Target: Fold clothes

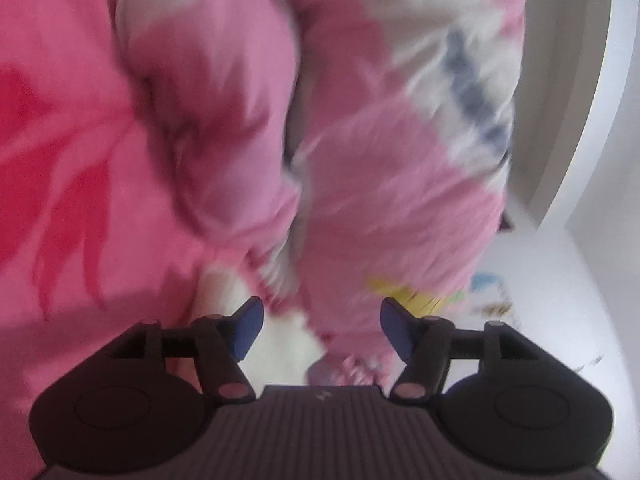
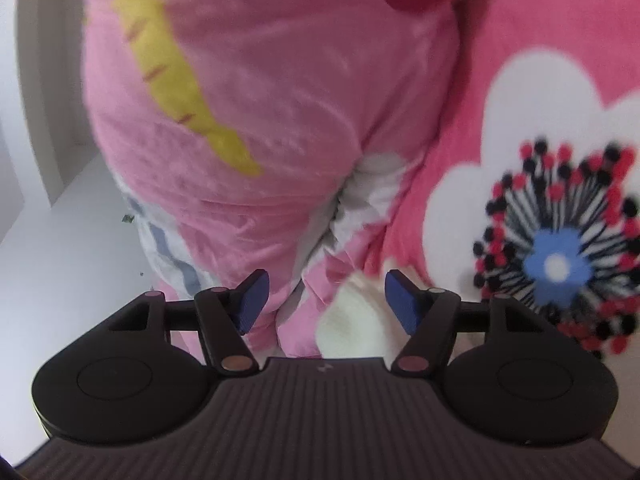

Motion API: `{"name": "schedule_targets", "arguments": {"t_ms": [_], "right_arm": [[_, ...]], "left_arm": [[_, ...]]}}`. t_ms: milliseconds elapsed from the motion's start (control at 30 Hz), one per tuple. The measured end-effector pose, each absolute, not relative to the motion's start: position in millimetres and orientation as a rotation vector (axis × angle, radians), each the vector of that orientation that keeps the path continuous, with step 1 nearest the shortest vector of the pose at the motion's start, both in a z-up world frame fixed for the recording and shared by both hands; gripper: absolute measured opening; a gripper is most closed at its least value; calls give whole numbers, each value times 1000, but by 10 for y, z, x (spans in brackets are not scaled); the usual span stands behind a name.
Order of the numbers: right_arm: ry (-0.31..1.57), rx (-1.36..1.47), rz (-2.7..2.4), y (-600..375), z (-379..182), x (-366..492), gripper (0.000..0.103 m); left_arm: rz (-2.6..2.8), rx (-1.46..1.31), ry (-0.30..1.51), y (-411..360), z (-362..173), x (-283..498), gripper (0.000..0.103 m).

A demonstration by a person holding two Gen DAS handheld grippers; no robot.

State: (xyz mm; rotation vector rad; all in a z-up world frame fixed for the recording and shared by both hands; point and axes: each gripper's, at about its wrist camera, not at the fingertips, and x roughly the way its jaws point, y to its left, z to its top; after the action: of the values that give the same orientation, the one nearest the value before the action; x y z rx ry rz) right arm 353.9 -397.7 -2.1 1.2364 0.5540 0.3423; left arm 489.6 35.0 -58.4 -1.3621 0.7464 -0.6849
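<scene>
So the biggest thing here is the hot-pink bedspread (image 2: 540, 92) with the big white flower print, spreading out under everything and off past the right side of the right gripper (image 2: 326, 300). On top of it sits the pink garment (image 1: 360, 184), a bunched, soft lump with white, grey-blue and yellow patches, right in front of both tools and filling the space ahead of them. The left gripper (image 1: 322, 330) has its blue pads spread apart, with cloth lying between but nothing pinched. Same on the right one: pads wide, not pressing on the fabric. The garment's edge drops off toward a white floor (image 2: 60, 240), which is the open room, left of the right gripper and right of the left one. The left view is blurry.
</scene>
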Motion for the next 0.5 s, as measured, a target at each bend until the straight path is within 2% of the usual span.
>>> {"name": "schedule_targets", "arguments": {"t_ms": [167,333,500], "right_arm": [[547,966,361,-3973,395,3047,65],[615,719,276,-4043,525,2314,83],[686,593,262,-3970,345,1731,90]], "left_arm": [[-660,-1175,856,434,-396,4665,68],[-773,-985,978,387,-289,4081,72],[-928,-888,1007,182,-283,3423,75]]}}
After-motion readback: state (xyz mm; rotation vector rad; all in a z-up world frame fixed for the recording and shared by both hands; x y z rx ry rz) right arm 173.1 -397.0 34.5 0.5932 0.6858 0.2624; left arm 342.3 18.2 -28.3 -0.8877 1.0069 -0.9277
